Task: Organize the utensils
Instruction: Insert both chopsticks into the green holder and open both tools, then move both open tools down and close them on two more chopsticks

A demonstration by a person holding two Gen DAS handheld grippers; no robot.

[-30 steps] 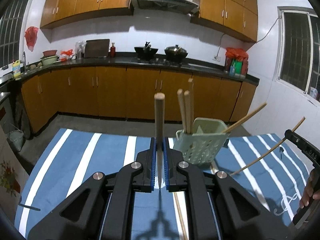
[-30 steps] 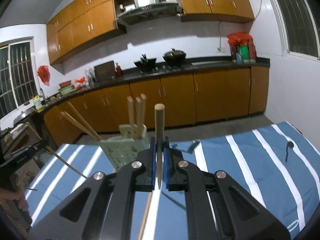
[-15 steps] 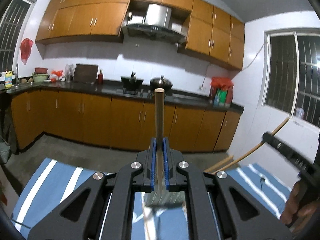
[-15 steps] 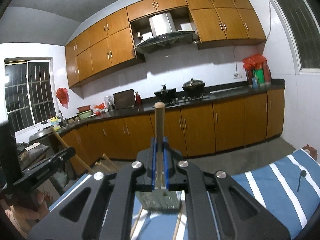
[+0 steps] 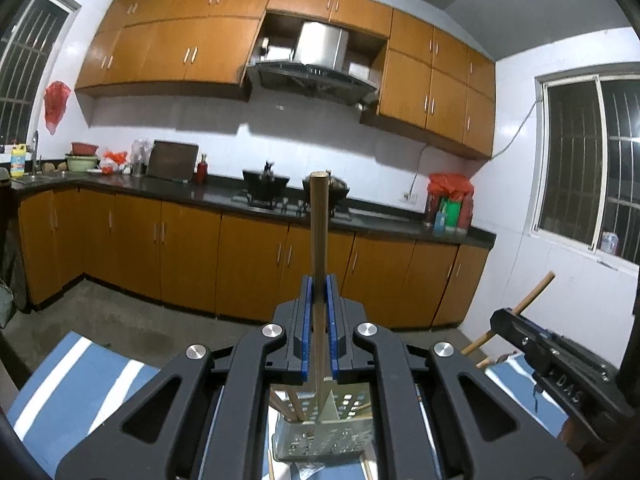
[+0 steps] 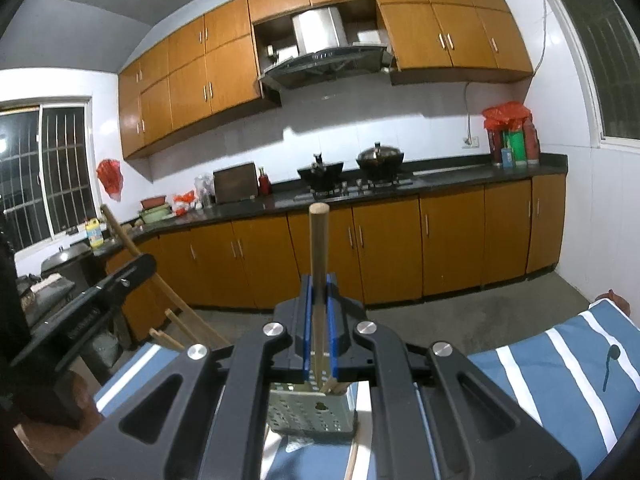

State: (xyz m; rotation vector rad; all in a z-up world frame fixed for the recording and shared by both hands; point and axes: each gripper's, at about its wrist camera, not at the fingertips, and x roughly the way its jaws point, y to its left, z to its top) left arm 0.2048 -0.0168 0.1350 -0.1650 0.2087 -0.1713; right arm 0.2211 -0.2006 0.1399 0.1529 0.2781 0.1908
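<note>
Wooden chopsticks stand clamped upright in both tools: the left gripper (image 5: 319, 328) pinches one round wooden chopstick (image 5: 319, 240), the right gripper (image 6: 319, 328) another (image 6: 319, 264), each directly above the pale green perforated plastic utensil holder (image 5: 324, 436) on the blue-and-white striped tablecloth (image 6: 560, 364).

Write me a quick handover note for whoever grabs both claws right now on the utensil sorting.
Left claw: shut on a chopstick, held upright over the green holder.
Right claw: shut on a second chopstick, also upright above the holder.
The holder stands on the striped cloth with several chopsticks already inside.
Left to do: lower both sticks in and release. At least two loose chopsticks lie beside the holder; they probably go in next.
</note>
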